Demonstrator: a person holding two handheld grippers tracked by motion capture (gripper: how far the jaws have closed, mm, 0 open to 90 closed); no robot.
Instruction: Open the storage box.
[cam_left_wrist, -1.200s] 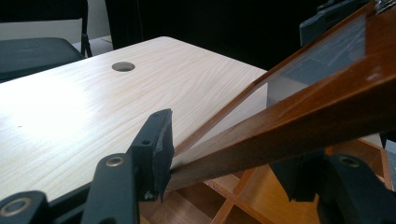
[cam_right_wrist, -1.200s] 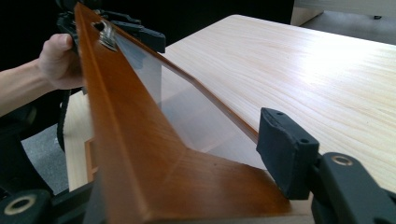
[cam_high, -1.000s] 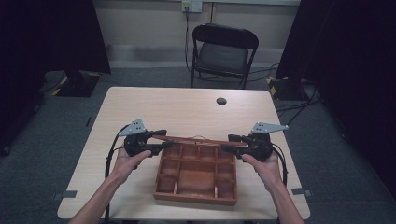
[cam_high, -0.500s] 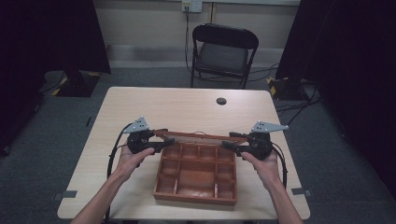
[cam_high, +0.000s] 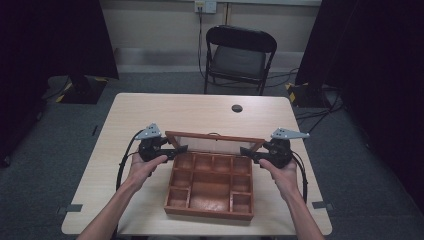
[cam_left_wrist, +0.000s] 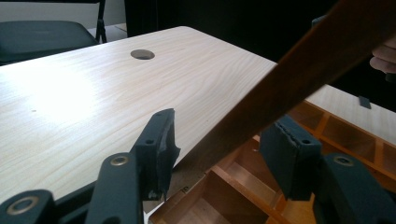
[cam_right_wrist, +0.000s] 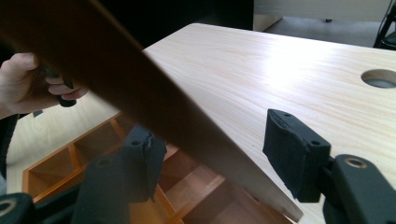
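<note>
Two grippers, left (cam_high: 176, 150) and right (cam_high: 248, 152), fingers apart, straddling the raised lid (cam_high: 215, 141) of one wooden compartment box (cam_high: 210, 187) on the table (cam_high: 150, 112); left closing, right opening.

Nothing readable anywhere here, honestly. No label, brand, number or sign that I can make out.
</note>
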